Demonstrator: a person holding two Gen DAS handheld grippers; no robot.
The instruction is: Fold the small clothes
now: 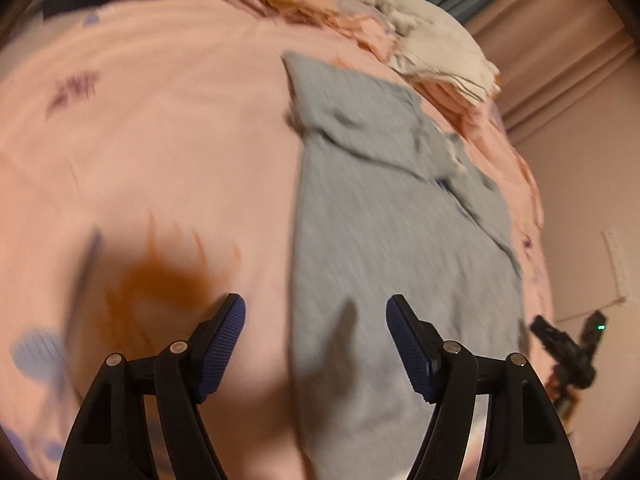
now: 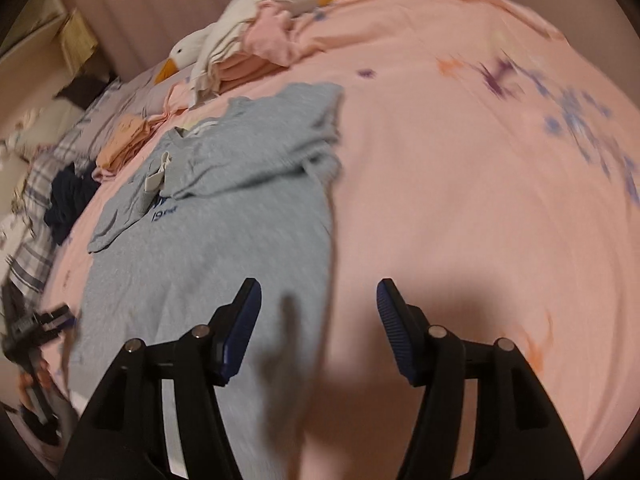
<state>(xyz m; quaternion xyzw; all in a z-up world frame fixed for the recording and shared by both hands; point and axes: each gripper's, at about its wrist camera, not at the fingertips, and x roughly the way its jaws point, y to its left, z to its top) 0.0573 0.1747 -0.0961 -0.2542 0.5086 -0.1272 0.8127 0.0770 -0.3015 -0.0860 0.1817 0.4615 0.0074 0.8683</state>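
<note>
— Left gripper (image 1: 316, 312)?
— Angled down over the pink bedsheet (image 1: 160, 140), jaws apart, empty.
— Right gripper (image 2: 319, 300)?
— Angled down likewise, spread, gripping nothing; the grey shirt (image 2: 224, 208) lies partly folded beneath both.

Light: dim, warm, pinkish cast in both views
Shadows: soft dark finger shapes on the grey shirt (image 1: 400, 240) and pink sheet (image 2: 480, 200)
Blur: motion smear streaks the sheet prints; gripper fingers stay sharp
Edges: strong fisheye bulge; black corner vignette
</note>
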